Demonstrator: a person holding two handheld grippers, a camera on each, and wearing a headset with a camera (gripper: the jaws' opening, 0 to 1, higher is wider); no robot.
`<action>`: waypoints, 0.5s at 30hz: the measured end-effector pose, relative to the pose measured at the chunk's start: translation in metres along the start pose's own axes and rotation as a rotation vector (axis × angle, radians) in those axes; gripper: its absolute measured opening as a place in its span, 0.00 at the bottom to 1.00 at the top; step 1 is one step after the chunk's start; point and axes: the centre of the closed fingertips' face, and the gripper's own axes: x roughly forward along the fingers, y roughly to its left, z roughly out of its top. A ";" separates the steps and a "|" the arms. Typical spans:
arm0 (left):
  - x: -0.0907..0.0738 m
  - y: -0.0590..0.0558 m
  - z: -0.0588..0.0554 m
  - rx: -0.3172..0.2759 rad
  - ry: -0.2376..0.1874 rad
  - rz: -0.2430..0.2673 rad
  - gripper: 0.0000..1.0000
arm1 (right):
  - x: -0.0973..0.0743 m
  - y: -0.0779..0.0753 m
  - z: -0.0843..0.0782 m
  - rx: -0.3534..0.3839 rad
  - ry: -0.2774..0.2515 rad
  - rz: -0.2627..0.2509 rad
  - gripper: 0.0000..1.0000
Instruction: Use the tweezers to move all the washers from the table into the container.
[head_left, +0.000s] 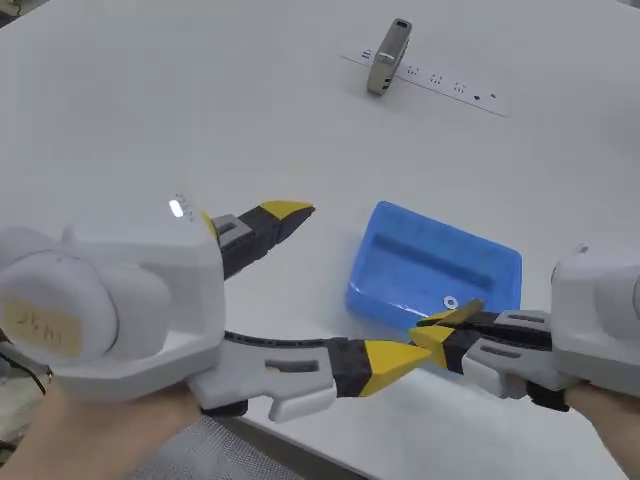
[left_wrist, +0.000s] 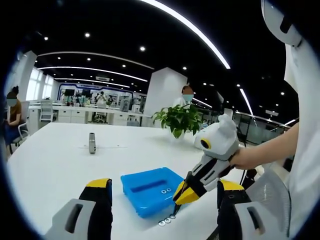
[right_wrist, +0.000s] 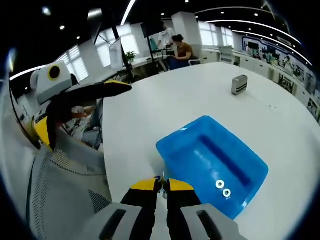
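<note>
In the head view, the left gripper (head_left: 345, 283) sits large in the foreground at left. Its jaws are spread wide and hold nothing, one yellow tip over the bare white table (head_left: 150, 120) and the other low beside the blue container (head_left: 435, 255). The right gripper (head_left: 440, 335) comes in from the right, jaws clenched on the tweezers (head_left: 462, 312) at the container's near edge. One washer (head_left: 451, 302) lies inside the container, just beyond the tweezers. Far across the table lies a power strip (head_left: 440, 80) with a small metal device (head_left: 390, 55) at its end

In the left gripper view, the left gripper (left_wrist: 163, 184) shows its own two jaws well apart with nothing between them. The right gripper (left_wrist: 186, 195), held in a hand (left_wrist: 245, 157), points the tweezers (left_wrist: 176, 209) down at the loose washers (left_wrist: 167, 220), a small cluster on the table just off the container's (left_wrist: 145, 185) near corner. Whether the tips touch them cannot be told. Two more washers (left_wrist: 168, 190) lie in the container. A potted plant (left_wrist: 180, 120) stands at the table's far side

In the right gripper view, the right gripper (right_wrist: 163, 186) has its jaws pressed together on the thin tweezers (right_wrist: 163, 179), close to the container's (right_wrist: 200, 150) near wall. Two washers (right_wrist: 222, 188) lie side by side on the container floor. The left gripper (right_wrist: 80, 110) hangs at upper left with its jaws parted. The metal device (right_wrist: 240, 84) stands far off on the table
</note>
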 end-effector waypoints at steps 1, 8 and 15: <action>0.000 0.000 0.000 0.000 -0.001 0.002 0.88 | 0.001 -0.001 -0.001 0.001 0.005 -0.001 0.03; -0.001 0.002 0.001 -0.002 -0.003 0.009 0.89 | 0.004 -0.004 -0.007 -0.025 0.027 -0.022 0.03; 0.000 0.000 -0.001 0.005 0.003 0.003 0.90 | 0.005 0.004 -0.009 -0.070 0.034 -0.018 0.03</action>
